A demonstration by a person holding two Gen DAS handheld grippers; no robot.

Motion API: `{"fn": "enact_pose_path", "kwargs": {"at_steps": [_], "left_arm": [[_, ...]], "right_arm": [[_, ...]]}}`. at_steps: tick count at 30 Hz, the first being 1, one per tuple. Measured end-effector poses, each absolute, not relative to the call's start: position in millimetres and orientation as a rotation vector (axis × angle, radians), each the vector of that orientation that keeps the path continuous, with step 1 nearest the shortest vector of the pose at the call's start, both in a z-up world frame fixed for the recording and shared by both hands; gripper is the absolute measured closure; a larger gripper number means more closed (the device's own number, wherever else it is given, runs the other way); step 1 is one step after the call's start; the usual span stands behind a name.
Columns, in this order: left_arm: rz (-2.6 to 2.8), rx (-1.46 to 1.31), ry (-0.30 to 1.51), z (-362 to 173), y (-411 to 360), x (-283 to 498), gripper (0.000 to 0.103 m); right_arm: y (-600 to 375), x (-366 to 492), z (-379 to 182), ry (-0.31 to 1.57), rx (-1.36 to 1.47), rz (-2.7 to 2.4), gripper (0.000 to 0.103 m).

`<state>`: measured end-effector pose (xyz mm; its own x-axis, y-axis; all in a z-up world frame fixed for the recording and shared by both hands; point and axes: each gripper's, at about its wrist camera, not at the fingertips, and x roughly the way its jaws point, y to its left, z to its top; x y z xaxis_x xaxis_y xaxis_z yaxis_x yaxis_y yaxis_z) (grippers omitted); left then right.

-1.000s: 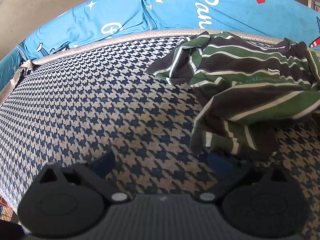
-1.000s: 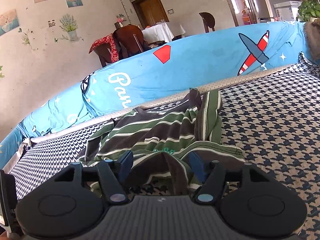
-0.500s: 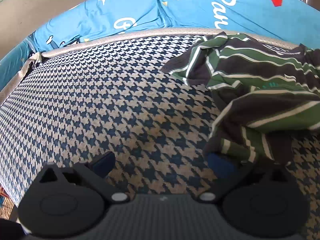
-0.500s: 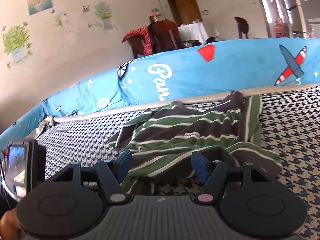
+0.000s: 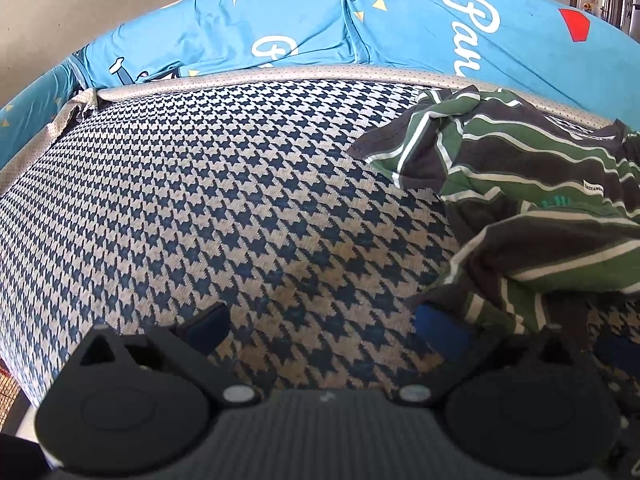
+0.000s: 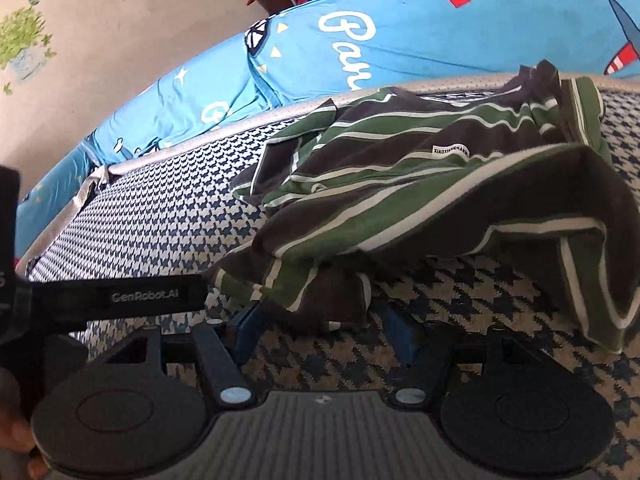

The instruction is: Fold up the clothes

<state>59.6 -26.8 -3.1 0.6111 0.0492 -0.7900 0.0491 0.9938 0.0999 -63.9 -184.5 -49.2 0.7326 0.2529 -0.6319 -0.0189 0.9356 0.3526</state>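
A crumpled green, dark brown and white striped shirt (image 5: 532, 200) lies on the houndstooth sofa seat (image 5: 224, 208), at the right of the left wrist view. My left gripper (image 5: 326, 326) is open just above the seat, its right finger touching the shirt's near edge. In the right wrist view the shirt (image 6: 420, 184) fills the middle, a fold draped toward the lens. My right gripper (image 6: 324, 330) is open with the shirt's lowest corner (image 6: 320, 292) hanging between its blue fingers. The left gripper's body (image 6: 120, 296) shows at the left of that view.
A blue printed cushion (image 5: 360, 28) runs along the back of the seat, with pale piping (image 5: 280, 76) at its base. The seat drops off at the left edge (image 5: 16, 320). A wall with plant stickers (image 6: 24, 40) stands behind.
Both grippers have dropped lower and come closer to the shirt's near edge. The right gripper swung left, so the shirt's corner now hangs between its fingers.
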Motion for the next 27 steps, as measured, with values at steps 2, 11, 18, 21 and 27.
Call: {"fn": "enact_pose_path", "kwargs": {"at_steps": [2,11,18,21,27], "left_arm": [[0.005,0.114,0.908,-1.7,-24.5,59.7,0.000],[0.037,0.111,0.872,7.5,-13.3,60.3,0.000],[0.132,0.099,0.753,29.3,3.3,56.2,0.000],[0.169,0.108,0.710,36.9,9.6,54.3,0.000],[0.168,0.112,0.728,37.7,13.6,58.7,0.000]], "right_arm": [[-183.4,-61.1,-50.6,0.720,0.345,0.145,0.037],[-163.6,-53.3,-52.2,0.724,0.312,0.180,0.090],[-135.4,-52.2,-50.4,0.759,0.327,0.370,0.090],[-123.3,-51.7,-49.6,0.773,0.333,0.452,0.087],[-100.6,-59.3,-51.5,0.829,0.245,0.555,0.078]]}}
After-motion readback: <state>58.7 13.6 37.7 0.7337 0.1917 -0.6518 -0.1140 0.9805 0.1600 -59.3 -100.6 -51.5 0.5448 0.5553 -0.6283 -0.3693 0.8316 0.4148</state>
